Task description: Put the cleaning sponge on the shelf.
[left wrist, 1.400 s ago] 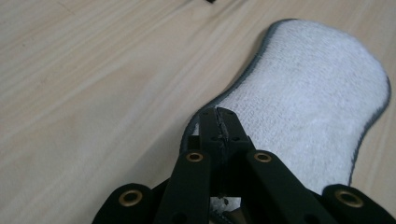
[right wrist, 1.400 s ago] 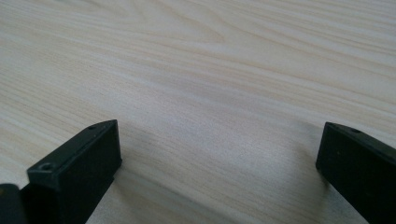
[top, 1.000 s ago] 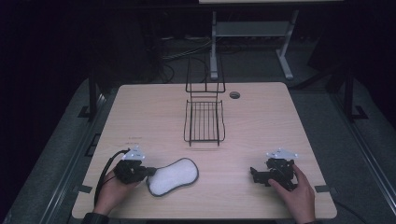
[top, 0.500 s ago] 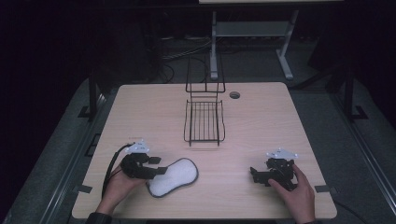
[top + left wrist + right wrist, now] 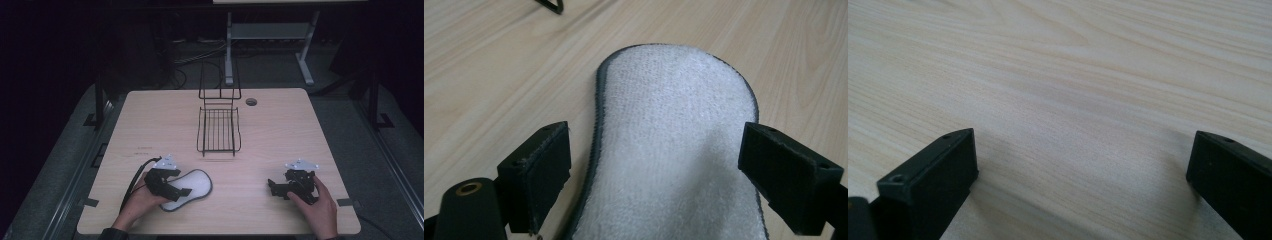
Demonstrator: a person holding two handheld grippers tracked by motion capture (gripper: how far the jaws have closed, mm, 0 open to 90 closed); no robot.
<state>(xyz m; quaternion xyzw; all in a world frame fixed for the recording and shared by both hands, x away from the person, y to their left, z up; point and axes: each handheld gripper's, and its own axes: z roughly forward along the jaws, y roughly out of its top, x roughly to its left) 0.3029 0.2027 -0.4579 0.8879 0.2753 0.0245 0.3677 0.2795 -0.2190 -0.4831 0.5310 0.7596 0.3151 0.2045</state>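
Note:
A white terry pad with a dark rim, shaped like an insole, lies flat near the table's front left. My left gripper reaches over its near end from the left. In the left gripper view the pad runs away between the two black jaws of the left gripper. The jaws have just been opening and now stand wide on either side of the pad without pressing it. My right gripper rests at the front right, open, and in its own view the right gripper has bare wood between its jaws.
A black wire rack stands at the middle of the wooden table, its tall back toward the far edge. A round cable hole sits behind it on the right. Each gripper is held by a hand at the front edge.
The left gripper has slid right, from beside the pad to over its near end, and its jaws have opened. The right gripper and the pad have stayed where they were.

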